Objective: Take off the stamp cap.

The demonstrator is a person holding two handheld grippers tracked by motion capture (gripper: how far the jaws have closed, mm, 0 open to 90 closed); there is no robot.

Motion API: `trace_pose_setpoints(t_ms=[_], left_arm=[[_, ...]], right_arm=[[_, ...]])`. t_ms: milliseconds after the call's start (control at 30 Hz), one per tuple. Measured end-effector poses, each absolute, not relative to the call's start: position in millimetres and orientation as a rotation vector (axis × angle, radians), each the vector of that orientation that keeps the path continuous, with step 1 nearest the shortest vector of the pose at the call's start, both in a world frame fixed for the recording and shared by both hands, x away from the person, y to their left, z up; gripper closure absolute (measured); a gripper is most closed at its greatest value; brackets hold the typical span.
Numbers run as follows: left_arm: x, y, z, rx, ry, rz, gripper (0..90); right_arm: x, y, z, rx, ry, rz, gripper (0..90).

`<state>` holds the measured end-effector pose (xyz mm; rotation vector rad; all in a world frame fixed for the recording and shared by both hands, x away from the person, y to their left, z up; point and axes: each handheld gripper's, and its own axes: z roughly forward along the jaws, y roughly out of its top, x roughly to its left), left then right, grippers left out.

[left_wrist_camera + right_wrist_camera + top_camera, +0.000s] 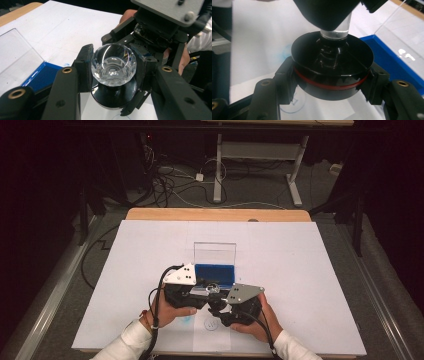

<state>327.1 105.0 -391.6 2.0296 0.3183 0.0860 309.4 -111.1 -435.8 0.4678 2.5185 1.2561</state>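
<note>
Clear faceted glass is catching the light between the two grippers in the high view, where the left gripper (202,292) and right gripper (220,306) are meeting just in front of the blue case (215,274) on the white table sheet (300,270). A small round disc (211,324) is lying on the sheet below them, near the table edge.

In the left gripper view, the jaws are clamping the crystal knob (113,65) by its faceted head, with the black funnel-shaped base (113,96) sitting under it.

In the right gripper view, the jaws are pinching that black base (332,70) around its rim, just at the red band (329,85), while the glass stem (335,33) is entering its centre from above.

Both grips are on smooth, curved surfaces, so the likely trouble is slipping: if the hands are twisting or pulling off-axis, the knob may squirt out of the pads, or the stem may jam crooked in the base and chip.
</note>
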Motion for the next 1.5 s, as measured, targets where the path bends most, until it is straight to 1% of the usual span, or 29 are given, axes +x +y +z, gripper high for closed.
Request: trace_pose_setpoints(t_ms=[133,167,233,300,333,400,467,533,967,1233,1500], left_arm=[[326.3,106.0,-391.3,2.017,0.322,0.093,54.9],[324.6,107.6,-390.1,2.007,0.316,0.117,54.9],[323.4,114.4,-383.5,1.978,0.325,0.126,54.9],[323.1,121.6,-378.8,1.958,0.335,0.169,54.8],[324.6,125.7,-377.9,1.941,0.344,0.157,54.8],[325.9,128.8,-376.7,1.965,0.359,0.194,54.8],[327.3,132.2,-376.5,1.967,0.360,0.177,54.8],[327.4,135.6,-375.8,1.977,0.369,0.202,54.8],[334.4,160.9,-376.1,2.031,0.437,0.264,54.7],[334.8,171.4,-373.4,2.056,0.463,0.338,54.7],[336.7,178.4,-372.8,2.062,0.478,0.348,54.7]], right_arm=[[308.9,-112.9,-434.8,0.487,2.513,1.265,39.0],[309.3,-113.9,-434.4,0.493,2.516,1.268,39.1],[316.2,-121.1,-437.8,0.601,2.501,1.270,39.1],[314.7,-124.3,-438.2,0.562,2.509,1.234,39.1],[310.6,-121.5,-436.6,0.535,2.515,1.217,39.0],[305.4,-115.8,-435.8,0.515,2.499,1.186,39.0],[304.8,-114.4,-438.0,0.491,2.511,1.162,38.9],[304.6,-115.9,-439.8,0.475,2.509,1.123,38.9],[302.1,-143.3,-427.0,0.495,2.435,1.134,38.7],[301.2,-155.5,-419.7,0.521,2.390,1.155,38.7],[296.8,-172.2,-417.7,0.577,2.350,1.140,38.7]])
